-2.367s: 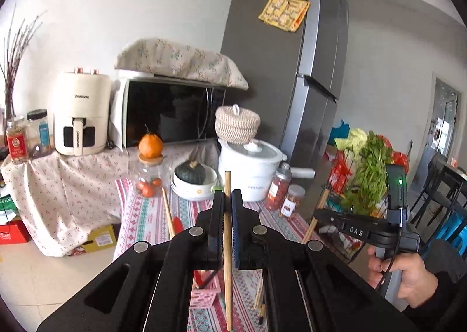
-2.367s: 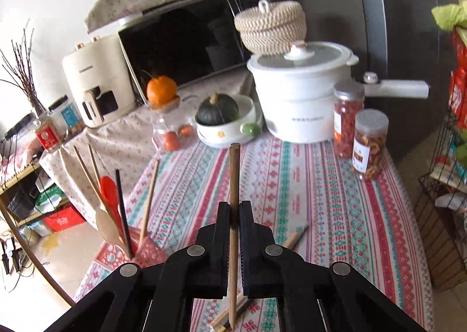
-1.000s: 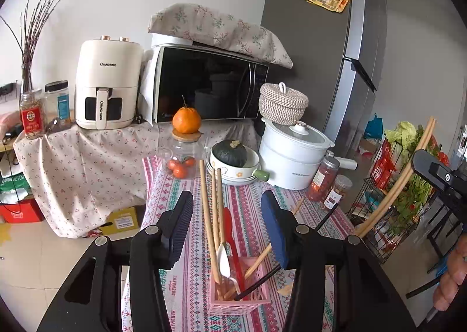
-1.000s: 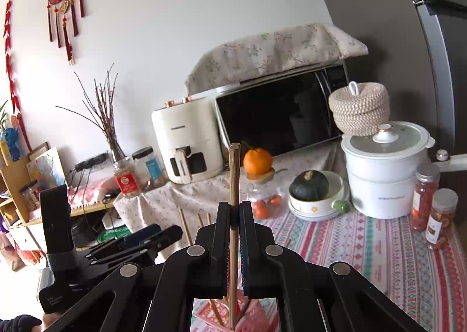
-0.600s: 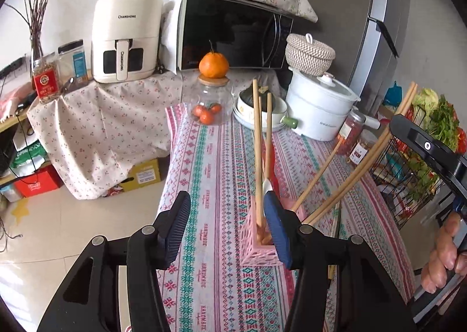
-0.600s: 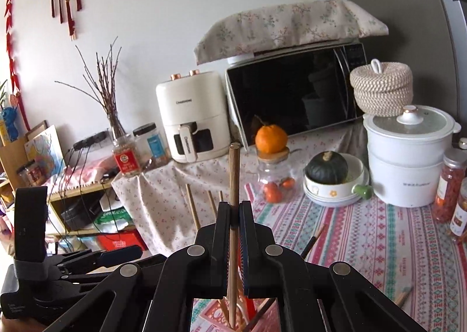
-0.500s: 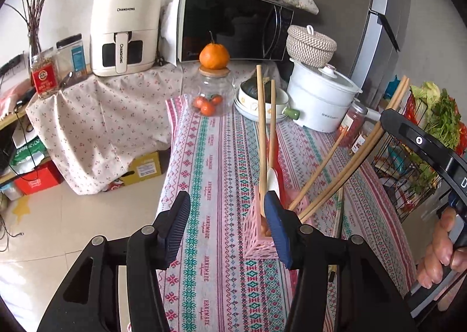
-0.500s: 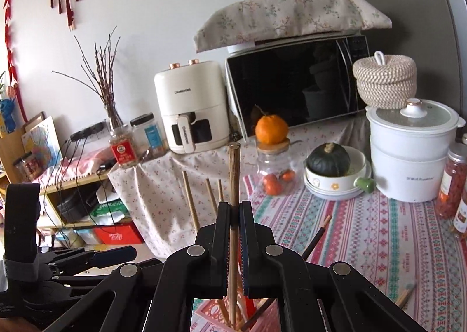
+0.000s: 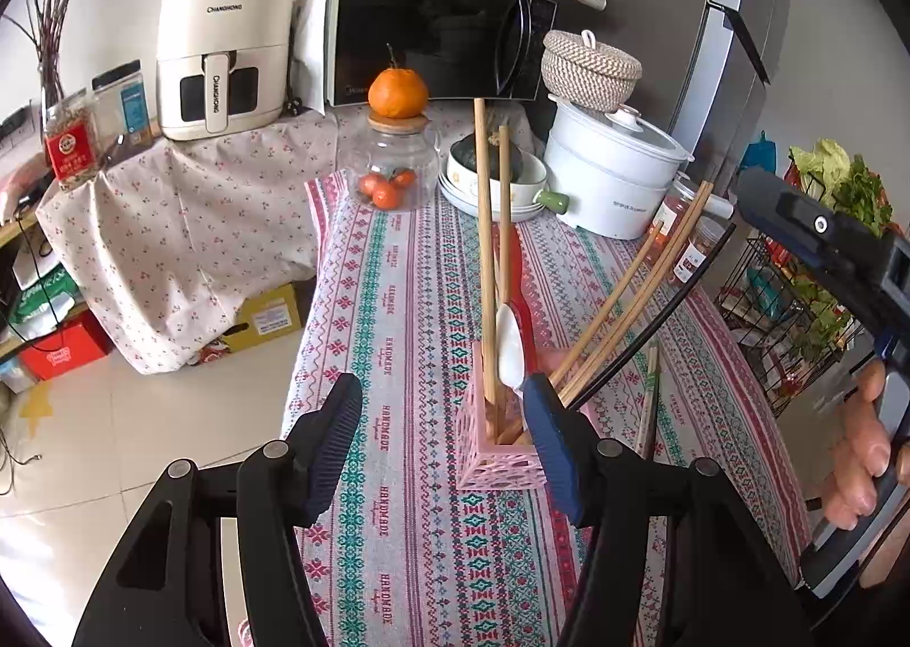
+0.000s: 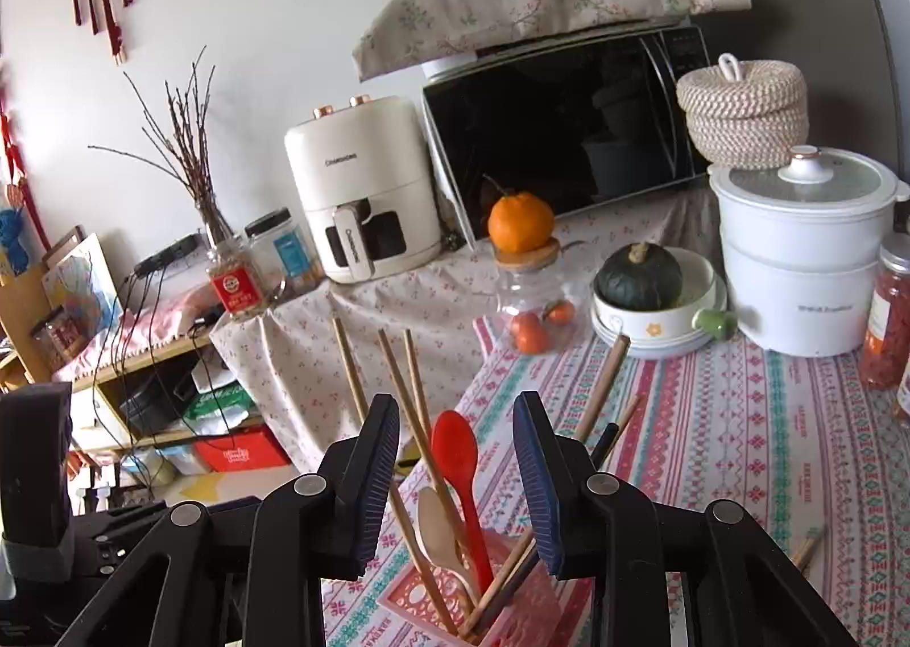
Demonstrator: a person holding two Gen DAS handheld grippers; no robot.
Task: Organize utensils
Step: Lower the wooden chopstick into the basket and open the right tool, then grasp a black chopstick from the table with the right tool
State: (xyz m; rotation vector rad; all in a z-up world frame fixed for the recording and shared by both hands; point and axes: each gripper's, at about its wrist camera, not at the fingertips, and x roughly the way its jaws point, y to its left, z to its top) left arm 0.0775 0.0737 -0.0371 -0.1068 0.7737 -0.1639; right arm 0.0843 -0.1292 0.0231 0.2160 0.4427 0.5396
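Ahead of the right tongs (image 10: 455,482), one pink holder (image 10: 512,615) on the counter (image 10: 739,448) carries one red spoon (image 10: 458,453), one pale wooden spoon (image 10: 438,533) and one black stick (image 10: 603,439). The wooden sticks (image 10: 350,368) number at least six. Past them: one orange (image 10: 520,223), one squash (image 10: 640,277), one white pot (image 10: 796,260).

The pink holder (image 10: 512,613) runs off the right-wrist view's bottom edge, hiding its base
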